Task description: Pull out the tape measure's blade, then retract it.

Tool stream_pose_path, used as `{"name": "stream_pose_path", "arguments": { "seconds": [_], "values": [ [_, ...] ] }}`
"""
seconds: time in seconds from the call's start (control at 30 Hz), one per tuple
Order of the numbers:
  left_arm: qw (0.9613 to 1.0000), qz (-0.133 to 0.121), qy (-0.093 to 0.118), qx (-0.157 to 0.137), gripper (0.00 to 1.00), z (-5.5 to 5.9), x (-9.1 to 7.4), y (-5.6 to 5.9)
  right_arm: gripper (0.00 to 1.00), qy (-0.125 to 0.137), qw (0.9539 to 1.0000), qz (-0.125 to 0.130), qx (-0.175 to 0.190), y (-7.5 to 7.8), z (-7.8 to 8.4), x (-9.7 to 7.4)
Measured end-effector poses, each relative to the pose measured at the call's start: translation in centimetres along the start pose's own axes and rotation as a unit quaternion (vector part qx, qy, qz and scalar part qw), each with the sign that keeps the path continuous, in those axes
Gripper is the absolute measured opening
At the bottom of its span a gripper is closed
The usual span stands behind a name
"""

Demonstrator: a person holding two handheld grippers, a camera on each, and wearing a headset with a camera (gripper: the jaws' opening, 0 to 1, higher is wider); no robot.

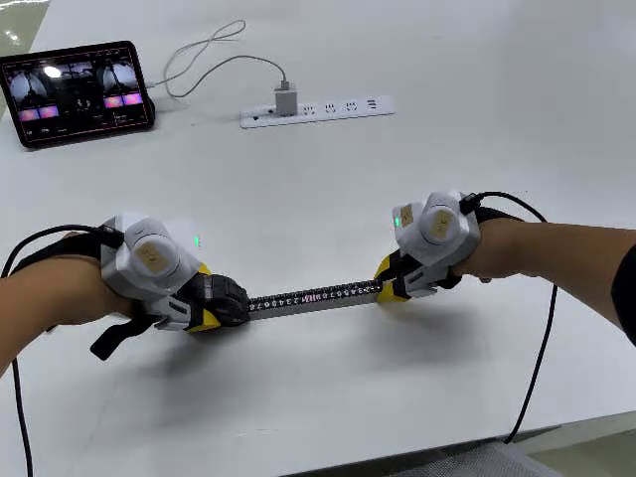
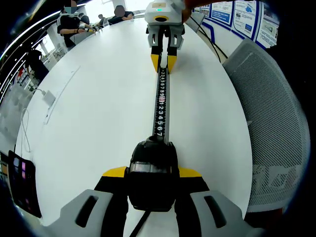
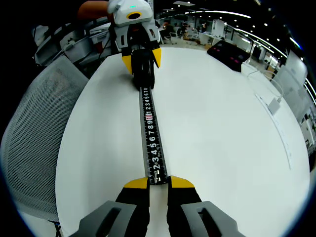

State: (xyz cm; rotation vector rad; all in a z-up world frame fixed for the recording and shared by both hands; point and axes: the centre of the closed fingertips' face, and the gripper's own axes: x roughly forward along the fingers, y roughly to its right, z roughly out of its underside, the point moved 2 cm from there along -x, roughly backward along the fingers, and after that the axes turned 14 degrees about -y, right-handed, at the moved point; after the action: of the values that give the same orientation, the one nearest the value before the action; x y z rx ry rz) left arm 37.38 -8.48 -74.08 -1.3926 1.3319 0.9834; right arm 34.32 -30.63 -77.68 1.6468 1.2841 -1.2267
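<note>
**A:** Where was the tape measure [image 1: 225, 301]?

**B:** Close to the bench's [image 1: 328, 417] front edge, about midway along it. The left claw [image 1: 207, 308] was clamped around its black case [image 2: 153, 170]. The blade [image 1: 313, 296] ran out parallel to that edge to the right claw [image 3: 158, 183], whose yellow tips were pinched on the blade's end. I couldn't tell whether the blade touched the bench.

**A:** What could have gone wrong from there?

**B:** Mostly the return, I'd judge. If the right claw had let go all at once, the spring would likely have whipped the blade back into the case. The thin end could also have slipped from the tips. If the two claws had drifted out of line, the blade might have buckled or twisted the case in its grip.

**A:** Was anything in the way?

**B:** Not between the claws. A tablet [image 1: 78, 91] lay toward the far left corner, and a power strip [image 1: 318, 109] with a white charger [image 1: 285, 99] sat toward the far edge, both well apart from the tape measure. A mesh chair [image 2: 266, 123] stood beside the front edge. The right claw's black cable [image 1: 542, 348] hung over that edge, and I thought it might drag.
</note>
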Motion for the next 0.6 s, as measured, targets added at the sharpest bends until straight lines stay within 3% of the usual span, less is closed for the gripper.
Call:
{"name": "stream_pose_path", "arguments": {
  "seconds": [0.6],
  "values": [
    [1.0000, 0.000, 0.001, -0.003, 0.30, 0.11, 0.12, -0.15, 0.08, -0.008, 1.0000, 0.003, -0.002, 0.16, 1.01, -0.35]
  ]
}}
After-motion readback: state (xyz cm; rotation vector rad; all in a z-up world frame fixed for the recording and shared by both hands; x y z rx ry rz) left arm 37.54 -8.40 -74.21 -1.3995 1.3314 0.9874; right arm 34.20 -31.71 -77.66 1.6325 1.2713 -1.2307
